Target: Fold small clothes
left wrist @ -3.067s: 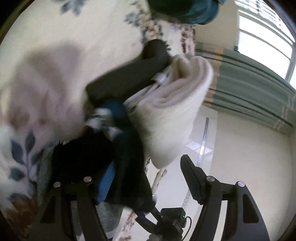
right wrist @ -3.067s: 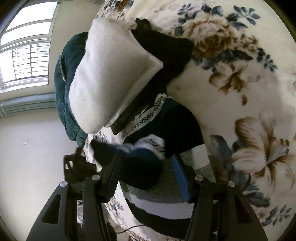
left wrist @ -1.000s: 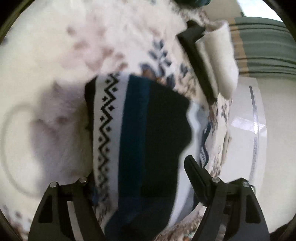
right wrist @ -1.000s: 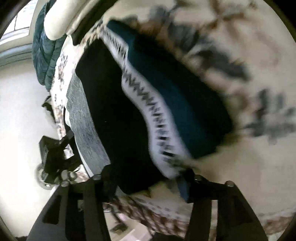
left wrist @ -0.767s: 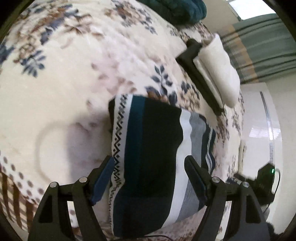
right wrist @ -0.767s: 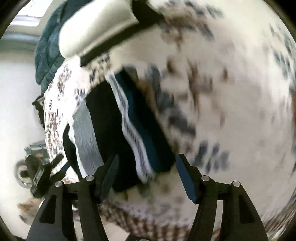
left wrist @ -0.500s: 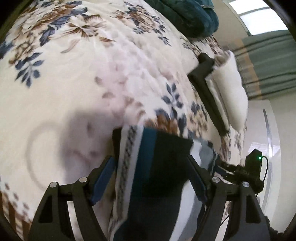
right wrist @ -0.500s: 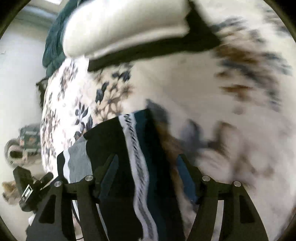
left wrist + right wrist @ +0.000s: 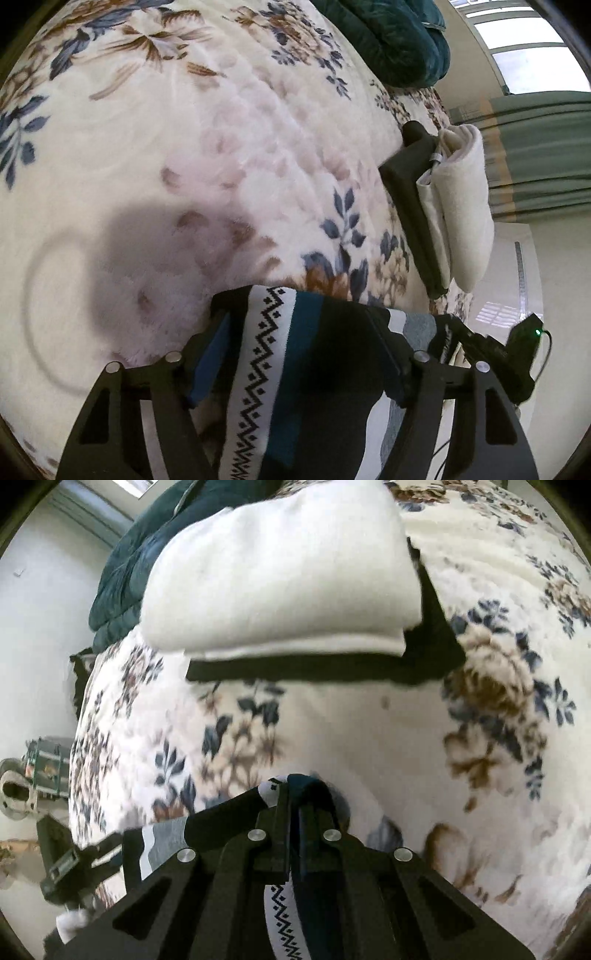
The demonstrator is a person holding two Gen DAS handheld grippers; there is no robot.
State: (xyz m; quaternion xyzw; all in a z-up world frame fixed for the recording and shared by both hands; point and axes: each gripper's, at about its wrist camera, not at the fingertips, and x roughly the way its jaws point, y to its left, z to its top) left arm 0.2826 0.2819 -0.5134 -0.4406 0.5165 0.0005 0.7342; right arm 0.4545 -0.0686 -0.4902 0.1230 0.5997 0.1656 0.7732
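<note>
A: Okay, left gripper [image 9: 299, 350] first?

B: Fingers spread wide, the folded knit garment with black, teal, white and grey stripes and a black zigzag band [image 9: 295, 376] between them at 6 o'clock of the left view. Can't tell if the blue pads touch the cloth.

A: Right gripper [image 9: 293, 819]?

B: Fingers pinched nearly together on the same striped garment [image 9: 284, 904], zigzag band running down between them at 6 o'clock.

A: Where does the garment lie?

B: On the cream plush floral blanket [image 9: 184, 166], near its edge; grey stripe end toward 4 o'clock in the left view.

A: Other clothes?

B: A folded cream-white fleece piece [image 9: 280, 572] stacked on a folded black piece [image 9: 314, 668], at 12 o'clock in the right view, 3 o'clock in the left, well apart from the striped one. Dark teal quilted bedding [image 9: 388, 40] at 1 o'clock, left view.

A: Background?

B: Green striped curtain [image 9: 535, 155] at 2 o'clock, left view. Right view is blurred.
</note>
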